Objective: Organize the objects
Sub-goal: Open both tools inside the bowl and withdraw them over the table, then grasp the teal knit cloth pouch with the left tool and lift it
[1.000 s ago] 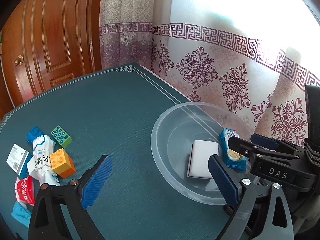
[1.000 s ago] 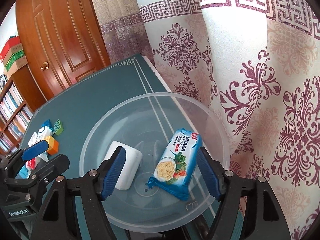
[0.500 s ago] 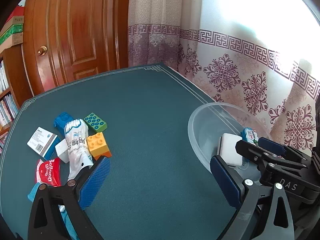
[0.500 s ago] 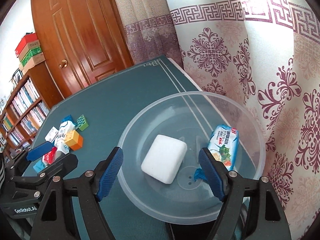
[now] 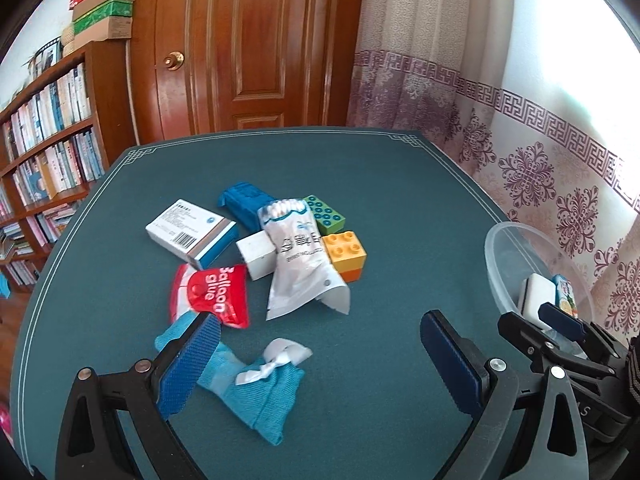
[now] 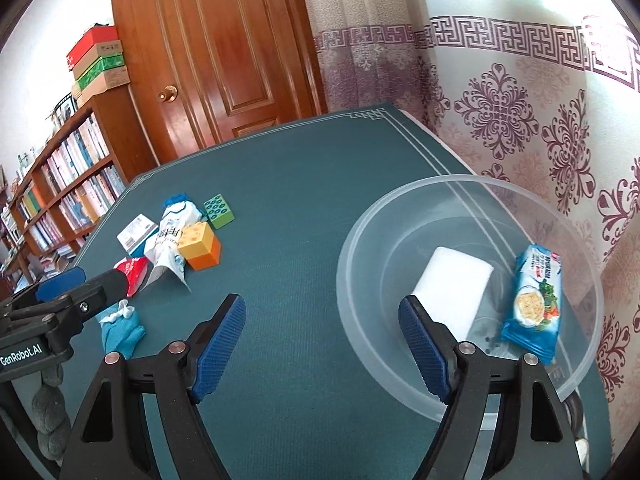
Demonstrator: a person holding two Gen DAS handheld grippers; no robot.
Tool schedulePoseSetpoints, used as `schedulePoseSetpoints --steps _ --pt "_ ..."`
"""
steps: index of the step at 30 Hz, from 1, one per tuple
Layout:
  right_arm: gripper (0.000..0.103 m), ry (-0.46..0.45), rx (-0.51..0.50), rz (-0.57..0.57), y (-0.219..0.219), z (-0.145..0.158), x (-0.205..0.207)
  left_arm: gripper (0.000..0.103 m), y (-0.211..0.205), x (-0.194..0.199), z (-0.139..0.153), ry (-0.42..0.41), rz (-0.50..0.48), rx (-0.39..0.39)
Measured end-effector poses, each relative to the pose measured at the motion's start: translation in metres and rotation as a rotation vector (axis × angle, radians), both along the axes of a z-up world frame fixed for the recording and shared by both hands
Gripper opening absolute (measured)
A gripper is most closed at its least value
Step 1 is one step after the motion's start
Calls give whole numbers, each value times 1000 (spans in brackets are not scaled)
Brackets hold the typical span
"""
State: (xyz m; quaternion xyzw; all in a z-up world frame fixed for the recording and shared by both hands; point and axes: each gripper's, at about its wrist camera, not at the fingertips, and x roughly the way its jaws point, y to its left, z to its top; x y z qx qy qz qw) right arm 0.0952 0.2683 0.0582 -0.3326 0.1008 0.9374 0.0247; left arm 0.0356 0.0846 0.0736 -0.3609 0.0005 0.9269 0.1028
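Note:
A clear plastic bowl (image 6: pixel 360 240) on the green table holds a white block (image 6: pixel 452 284) and a blue cracker packet (image 6: pixel 534 300). My right gripper (image 6: pixel 320 344) is open and empty, just left of the bowl's near rim. My left gripper (image 5: pixel 320 356) is open and empty above a teal cloth (image 5: pixel 256 380). Beyond it lie a red balloon-glue packet (image 5: pixel 212 292), a white pouch (image 5: pixel 300 264), a white box (image 5: pixel 188 232), an orange brick (image 5: pixel 346 252), a green brick (image 5: pixel 324 214) and a blue piece (image 5: pixel 244 200).
The bowl's rim (image 5: pixel 496 240) shows at the right of the left wrist view. A curtain (image 6: pixel 520 100) hangs along the table's right edge. A wooden door (image 5: pixel 248 48) and a bookshelf (image 5: pixel 44 144) stand behind the table.
Both grippers swung left, away from the bowl. The left gripper now faces the pile of objects and is over the teal cloth. The right gripper pulled back from over the bowl.

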Motion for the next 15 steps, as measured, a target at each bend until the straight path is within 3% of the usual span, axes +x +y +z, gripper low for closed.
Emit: schedulePoseSetpoints --steps 7,15 --pt "80 -31 18 64 -32 -13 -6 102 -46 -3 -18 -57 148 -2" --pt "80 -53 25 87 -46 -20 -8 102 -59 -13 -37 -136 202 23"
